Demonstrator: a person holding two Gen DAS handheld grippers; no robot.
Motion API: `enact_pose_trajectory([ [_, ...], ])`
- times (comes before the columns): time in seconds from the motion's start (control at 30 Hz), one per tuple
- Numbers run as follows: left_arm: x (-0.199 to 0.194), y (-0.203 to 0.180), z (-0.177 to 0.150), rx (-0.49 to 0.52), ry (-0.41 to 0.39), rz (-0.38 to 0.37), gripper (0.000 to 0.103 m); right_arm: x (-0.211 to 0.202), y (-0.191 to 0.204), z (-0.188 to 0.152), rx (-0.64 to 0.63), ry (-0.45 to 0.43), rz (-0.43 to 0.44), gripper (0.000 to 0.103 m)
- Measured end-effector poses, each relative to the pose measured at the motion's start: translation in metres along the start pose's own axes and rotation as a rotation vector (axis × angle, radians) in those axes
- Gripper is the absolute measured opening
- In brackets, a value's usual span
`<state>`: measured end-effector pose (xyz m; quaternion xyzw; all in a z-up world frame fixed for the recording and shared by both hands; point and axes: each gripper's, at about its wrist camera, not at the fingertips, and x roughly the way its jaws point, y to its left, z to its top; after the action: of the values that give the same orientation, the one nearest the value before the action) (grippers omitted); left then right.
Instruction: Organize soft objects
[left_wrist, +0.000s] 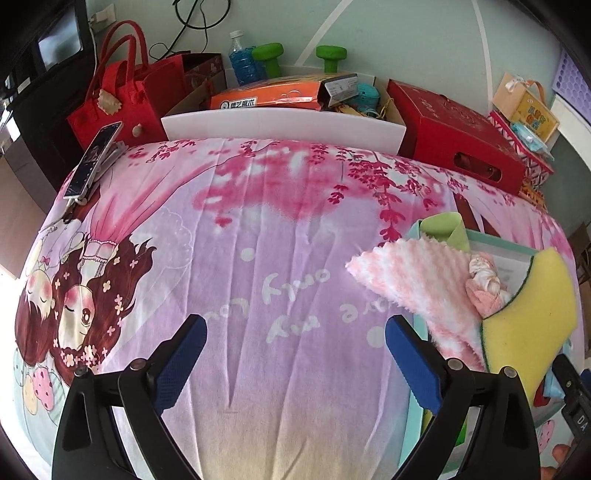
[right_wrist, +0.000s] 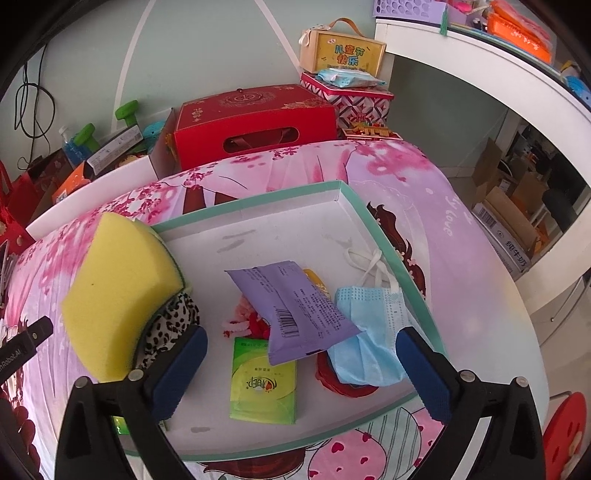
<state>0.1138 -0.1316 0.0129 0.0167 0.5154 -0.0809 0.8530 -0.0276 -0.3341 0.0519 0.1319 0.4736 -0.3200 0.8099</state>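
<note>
Left gripper (left_wrist: 295, 354) with blue fingers (left_wrist: 181, 363) spread apart and empty, above a pink cartoon-print cloth (left_wrist: 258, 258) covering the bench; to its right, a pink-and-white fluffy towel (left_wrist: 417, 280) draped over the teal-rimmed box (left_wrist: 517, 251), a yellow sponge (left_wrist: 535, 310) leaning at the box's edge. Right gripper (right_wrist: 301, 369) likewise released, holding nothing, over the shallow box (right_wrist: 258, 199). Inside the box: purple packet (right_wrist: 295, 310) tilted atop a green tissue pack (right_wrist: 263, 387), blue face mask (right_wrist: 369, 332) beside it, yellow sponge (right_wrist: 118, 295) and leopard-print fabric (right_wrist: 170, 325) at the left wall.
</note>
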Motion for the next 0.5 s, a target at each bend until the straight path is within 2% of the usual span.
enact_pose_trajectory([
  [0.17, -0.003, 0.001, 0.001, -0.006, -0.014, -0.012, 0.097, 0.001, 0.000, 0.000, -0.002, 0.004, 0.002, 0.103],
  [0.5, -0.017, -0.014, -0.004, 0.081, -0.051, 0.081, 0.097, -0.006, 0.005, -0.003, -0.017, -0.008, 0.002, 0.103],
])
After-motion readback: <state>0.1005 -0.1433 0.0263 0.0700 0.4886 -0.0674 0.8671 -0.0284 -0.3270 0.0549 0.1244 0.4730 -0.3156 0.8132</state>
